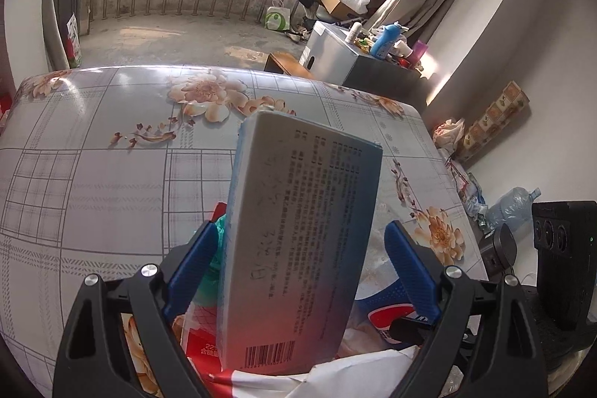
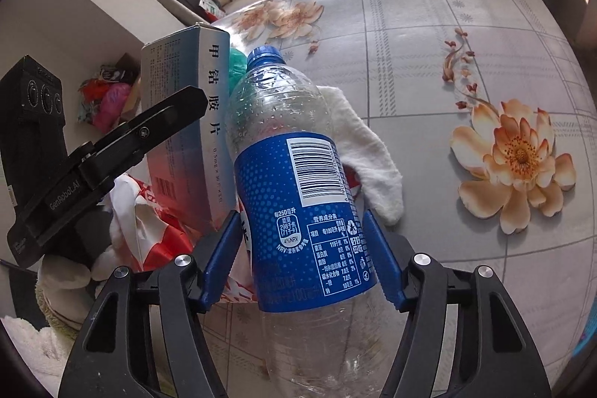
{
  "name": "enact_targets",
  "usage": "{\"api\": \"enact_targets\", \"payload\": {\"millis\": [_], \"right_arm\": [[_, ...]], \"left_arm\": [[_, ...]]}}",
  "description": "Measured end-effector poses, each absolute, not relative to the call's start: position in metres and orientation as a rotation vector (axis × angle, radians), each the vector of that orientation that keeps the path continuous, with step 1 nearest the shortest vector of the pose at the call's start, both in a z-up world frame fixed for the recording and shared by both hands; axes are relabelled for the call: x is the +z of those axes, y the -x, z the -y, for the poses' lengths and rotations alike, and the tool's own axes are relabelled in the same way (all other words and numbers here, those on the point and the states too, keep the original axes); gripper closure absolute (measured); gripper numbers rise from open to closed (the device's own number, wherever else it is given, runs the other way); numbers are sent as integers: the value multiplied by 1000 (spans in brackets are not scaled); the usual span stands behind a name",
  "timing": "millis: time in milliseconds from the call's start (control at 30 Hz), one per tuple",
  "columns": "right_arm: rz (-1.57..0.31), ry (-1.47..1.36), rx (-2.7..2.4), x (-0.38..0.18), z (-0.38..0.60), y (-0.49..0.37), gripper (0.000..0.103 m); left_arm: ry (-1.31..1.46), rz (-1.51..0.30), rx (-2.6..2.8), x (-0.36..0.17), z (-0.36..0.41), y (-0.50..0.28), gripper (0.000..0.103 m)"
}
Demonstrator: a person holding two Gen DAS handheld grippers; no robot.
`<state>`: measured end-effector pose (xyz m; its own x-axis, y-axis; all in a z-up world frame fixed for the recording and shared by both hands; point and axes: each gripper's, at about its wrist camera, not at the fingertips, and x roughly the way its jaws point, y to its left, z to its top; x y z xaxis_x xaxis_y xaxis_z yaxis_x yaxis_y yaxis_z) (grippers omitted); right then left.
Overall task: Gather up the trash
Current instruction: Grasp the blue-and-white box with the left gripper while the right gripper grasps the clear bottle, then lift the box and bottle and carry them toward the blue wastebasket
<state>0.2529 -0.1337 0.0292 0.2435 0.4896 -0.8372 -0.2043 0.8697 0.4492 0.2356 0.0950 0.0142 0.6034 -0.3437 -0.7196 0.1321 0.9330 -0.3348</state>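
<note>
In the left wrist view my left gripper [image 1: 300,245] is open, its blue fingers [image 1: 408,267] standing wide of a grey-and-red medicine box [image 1: 298,237] that rises between them without touching either pad. The box also shows in the right wrist view [image 2: 186,122]. My right gripper [image 2: 298,248] is shut on an empty clear plastic bottle [image 2: 298,181] with a blue label and blue cap, pointing away over the table. A red-and-white wrapper [image 2: 156,237] and a white cloth [image 2: 365,152] lie under them.
The table [image 1: 93,155] has a grey checked floral cover. A grey cabinet [image 1: 335,55] with bottles stands beyond it. Bags and a crushed water jug [image 1: 511,207] lie on the floor at right. The left gripper's black body [image 2: 93,166] is at left in the right wrist view.
</note>
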Motion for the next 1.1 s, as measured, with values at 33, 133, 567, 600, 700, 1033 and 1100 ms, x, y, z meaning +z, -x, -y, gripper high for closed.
{"api": "enact_targets", "payload": {"millis": [33,133,567,600,700,1033,1100], "right_arm": [[-1244,-272,485,29,133,-253,42],[-1253,-271,502,29,129,-247,43],[-1302,-336,544,23,108,-196,46],[-1307,-337,551,21,104,-191,46],[-1305,-324,557,18,95,-181,46],[-1302,-438,562,5,106,-187,47],[-1292,-467,544,3,116,-190,48]], "left_arm": [[260,-884,-277,14,-95,-235,15],[267,-886,-286,14,-96,-231,15],[257,-933,-335,18,-111,-190,21],[253,-937,-336,18,-113,-186,21],[236,-946,-341,16,-117,-173,21],[198,-937,-299,9,-124,-161,39],[204,-931,-298,10,-128,-160,53]]}}
